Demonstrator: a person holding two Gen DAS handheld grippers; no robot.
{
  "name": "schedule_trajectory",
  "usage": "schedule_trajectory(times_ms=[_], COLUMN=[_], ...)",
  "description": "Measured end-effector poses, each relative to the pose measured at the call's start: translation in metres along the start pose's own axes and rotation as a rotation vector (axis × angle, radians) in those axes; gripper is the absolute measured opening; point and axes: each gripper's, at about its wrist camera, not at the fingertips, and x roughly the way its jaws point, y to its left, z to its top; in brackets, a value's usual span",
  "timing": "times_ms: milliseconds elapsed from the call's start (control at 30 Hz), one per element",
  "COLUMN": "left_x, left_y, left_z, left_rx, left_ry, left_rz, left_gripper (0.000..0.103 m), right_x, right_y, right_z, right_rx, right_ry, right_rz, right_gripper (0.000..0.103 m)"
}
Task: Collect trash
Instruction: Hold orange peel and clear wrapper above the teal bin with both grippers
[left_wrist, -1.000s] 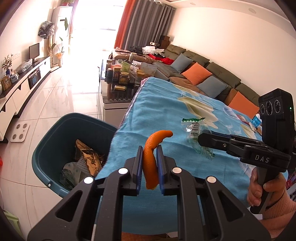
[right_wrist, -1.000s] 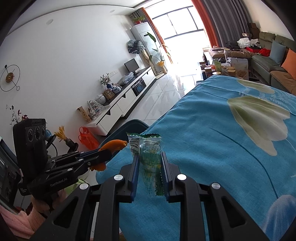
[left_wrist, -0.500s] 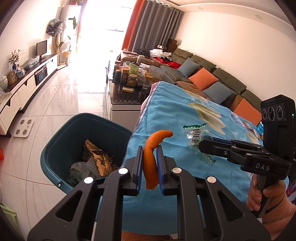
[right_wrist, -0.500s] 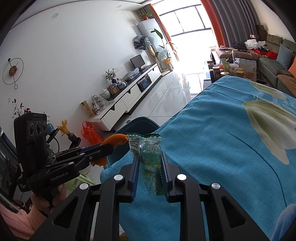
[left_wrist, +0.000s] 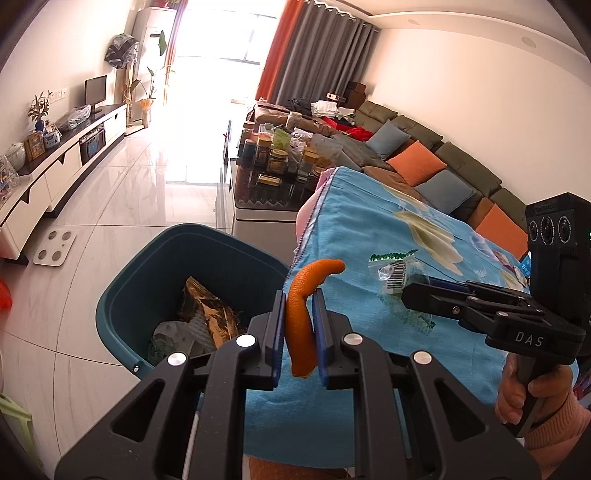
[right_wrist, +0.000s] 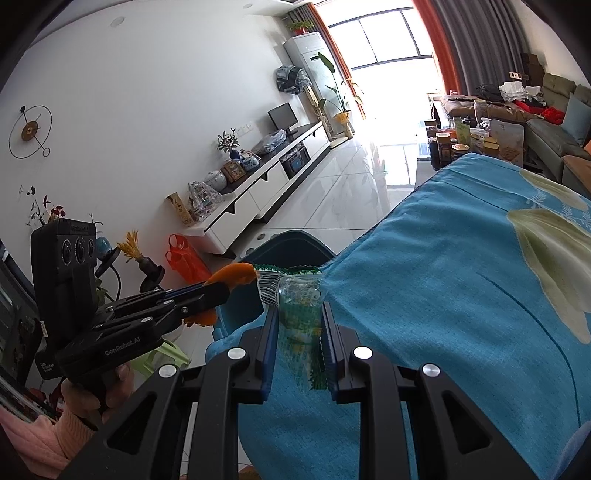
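Off to the left of the left gripper's jaws, down on the pale tiled floor (left_wrist: 122, 206), stands a dark teal bin (left_wrist: 122, 314) with a crumpled brown wrapper (left_wrist: 210, 317) and other scraps already lying in it. The left gripper (left_wrist: 298, 328) is clenched on a curled strip of orange peel (left_wrist: 301, 310); the peel stands up between the blue pads (left_wrist: 279, 332) and bends over to the right above their tips, hanging over the edge of the blue cloth (left_wrist: 369, 229) near the bin's rim. Right of those jaws, the right gripper (right_wrist: 297, 332) is clamped on a clear plastic wrapper (right_wrist: 299, 306) with green print and a barcode, which sticks up past the tips, above the cloth. The two loads sit close together, nearly touching in the right wrist view. A hand (left_wrist: 517, 384) in a pink sleeve (left_wrist: 550, 432) grips the right handle.
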Motion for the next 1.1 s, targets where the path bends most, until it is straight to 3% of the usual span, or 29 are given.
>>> schedule_trajectory(times_ms=[1100], left_x=[0.009], left_y=[0.026], left_z=[0.004], left_rx=[-0.066], left_ry=[-0.015], left_rz=[0.071], left_gripper=[0.015], right_x=[0.037], right_y=[0.022], right_z=[0.02], right_rx=[-0.055], right_ry=[0.06], right_rz=[0.045], right_gripper=[0.021])
